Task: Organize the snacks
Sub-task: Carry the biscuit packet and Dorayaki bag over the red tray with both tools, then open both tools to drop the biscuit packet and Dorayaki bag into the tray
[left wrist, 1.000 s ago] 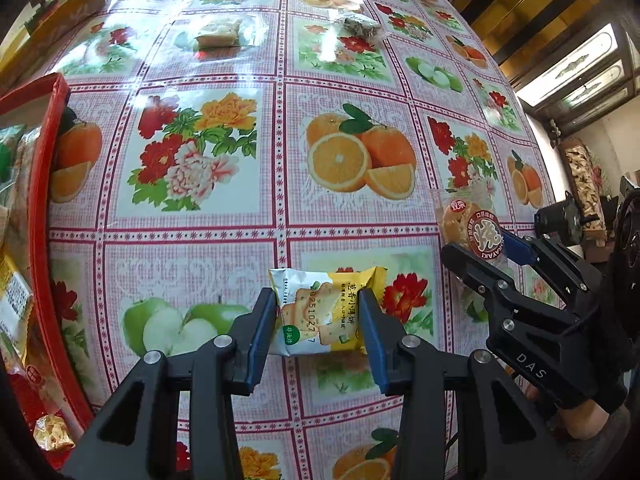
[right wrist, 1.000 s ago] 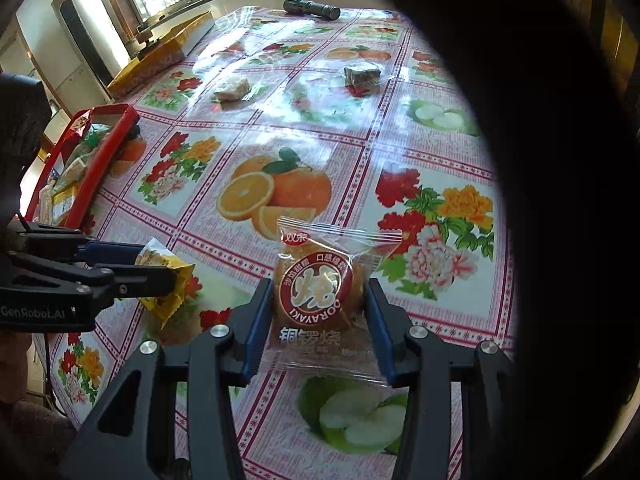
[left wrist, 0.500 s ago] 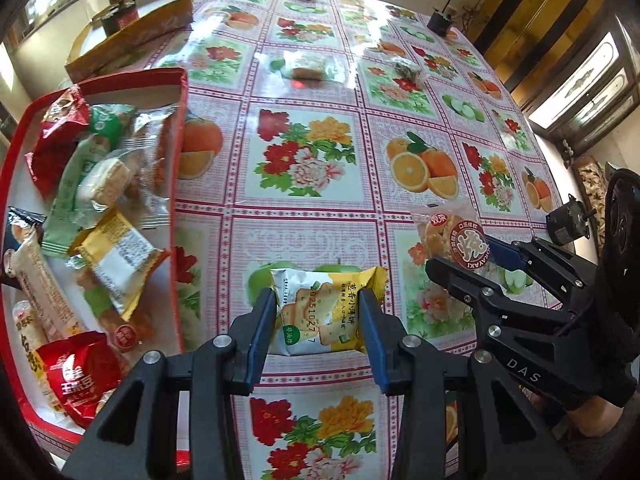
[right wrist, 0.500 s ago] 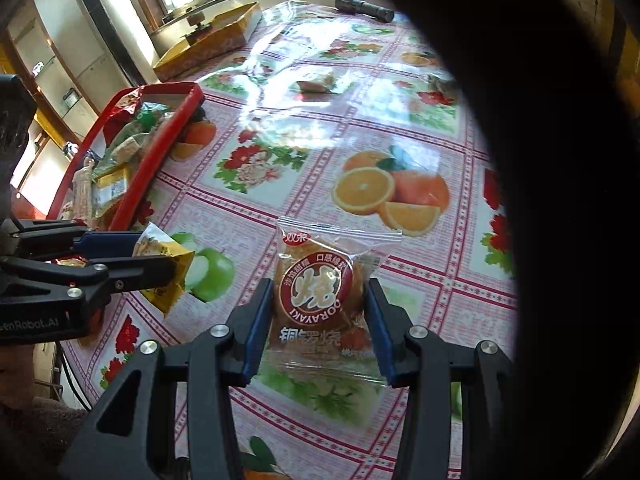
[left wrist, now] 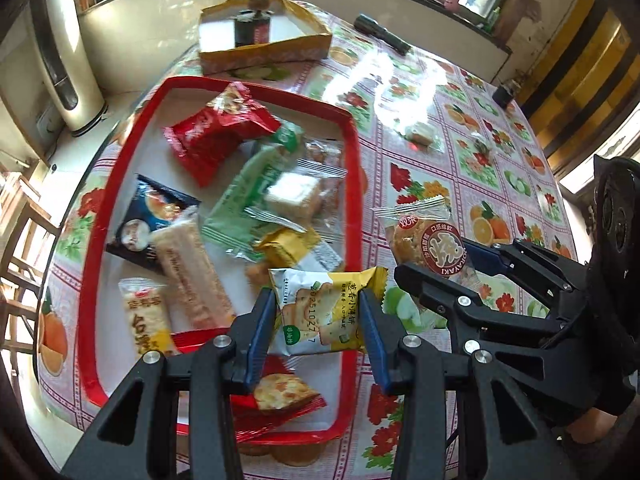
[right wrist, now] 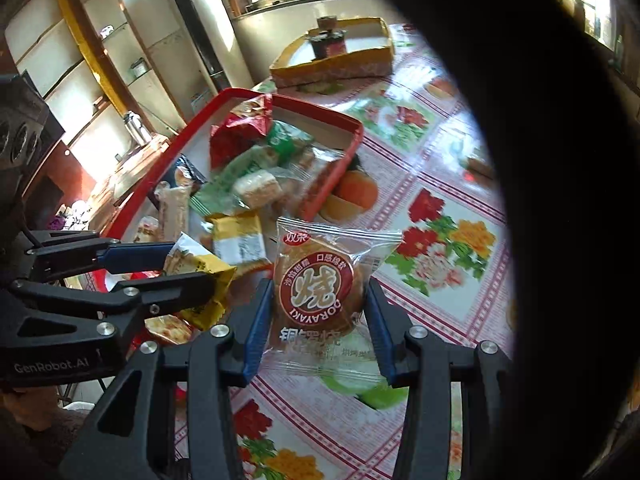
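A: The left gripper (left wrist: 318, 322) was clamped on the yellow cracker packet (left wrist: 326, 312), which we carried above the near right part of the red tray (left wrist: 352, 168). The right gripper (right wrist: 318, 320) was closed on the clear dorayaki packet (right wrist: 320, 280), held in the air over the desk (right wrist: 440, 272) just outside the tray's right rim.

B: How did we judge the drop should be made?

A: We judged that the cracker packet should go first, lowered toward the bare white patch near the tray's near edge, not onto the heap of green and clear wrappers (left wrist: 260, 200) in the middle.

B: And the dorayaki?

A: It had not yet crossed the rim, so we reckoned it needed to come further in before release; let go there, it could land on the rim and slide out. We also saw the two grippers close together, so releasing one at a time seemed safer.
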Demonstrator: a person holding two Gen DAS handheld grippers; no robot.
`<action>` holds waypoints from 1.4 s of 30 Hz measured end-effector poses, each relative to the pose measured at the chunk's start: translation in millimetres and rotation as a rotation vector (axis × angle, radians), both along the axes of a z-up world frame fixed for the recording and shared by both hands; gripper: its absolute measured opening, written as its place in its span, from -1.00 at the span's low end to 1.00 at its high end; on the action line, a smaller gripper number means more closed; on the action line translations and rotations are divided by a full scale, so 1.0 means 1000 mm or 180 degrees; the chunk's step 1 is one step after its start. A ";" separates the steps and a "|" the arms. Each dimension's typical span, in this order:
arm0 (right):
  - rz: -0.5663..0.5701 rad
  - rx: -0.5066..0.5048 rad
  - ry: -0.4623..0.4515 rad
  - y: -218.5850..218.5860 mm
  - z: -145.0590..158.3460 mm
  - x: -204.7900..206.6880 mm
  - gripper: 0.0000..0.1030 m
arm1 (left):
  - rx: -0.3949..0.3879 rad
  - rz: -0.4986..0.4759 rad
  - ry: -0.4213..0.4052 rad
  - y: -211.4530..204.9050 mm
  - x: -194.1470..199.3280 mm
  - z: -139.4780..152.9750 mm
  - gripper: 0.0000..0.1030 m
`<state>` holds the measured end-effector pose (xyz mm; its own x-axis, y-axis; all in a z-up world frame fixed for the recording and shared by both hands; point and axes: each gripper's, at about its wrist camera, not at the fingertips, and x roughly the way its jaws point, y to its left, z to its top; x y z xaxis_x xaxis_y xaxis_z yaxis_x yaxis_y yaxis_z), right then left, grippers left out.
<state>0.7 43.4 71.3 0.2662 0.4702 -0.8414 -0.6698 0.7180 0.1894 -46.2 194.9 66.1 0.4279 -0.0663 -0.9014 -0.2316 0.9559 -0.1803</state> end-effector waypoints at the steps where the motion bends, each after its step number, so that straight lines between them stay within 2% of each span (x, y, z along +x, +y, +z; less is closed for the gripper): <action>1: 0.0055 0.0018 -0.0011 0.008 0.001 -0.002 -0.08 | 0.0023 0.0064 -0.0006 0.008 -0.003 0.001 -0.18; 7: 0.0318 0.0109 -0.0001 0.054 0.002 -0.008 -0.08 | 0.0126 0.0372 0.0000 0.050 -0.019 0.003 -0.18; 11: 0.0413 0.0181 0.0143 0.076 -0.006 -0.010 -0.08 | 0.0165 0.0518 0.0069 0.072 -0.028 -0.007 -0.18; 17: 0.0546 0.0080 0.0162 0.109 -0.018 -0.011 -0.08 | 0.0247 0.0644 0.0143 0.087 -0.029 -0.019 -0.17; 21: 0.0513 0.0019 0.0187 0.117 -0.024 -0.005 -0.08 | 0.0221 0.0652 0.0188 0.092 -0.027 -0.025 -0.17; 31: 0.0505 -0.0164 0.0093 0.127 -0.025 -0.001 -0.07 | 0.0426 0.0642 0.0139 0.090 -0.024 -0.026 -0.14; 35: 0.0462 -0.0274 0.0035 0.127 -0.024 0.000 0.05 | 0.0475 0.0650 0.0123 0.089 -0.025 -0.026 -0.11; 42: 0.0413 -0.0340 0.0008 0.124 -0.022 0.001 0.09 | 0.0524 0.0673 0.0107 0.087 -0.025 -0.025 -0.05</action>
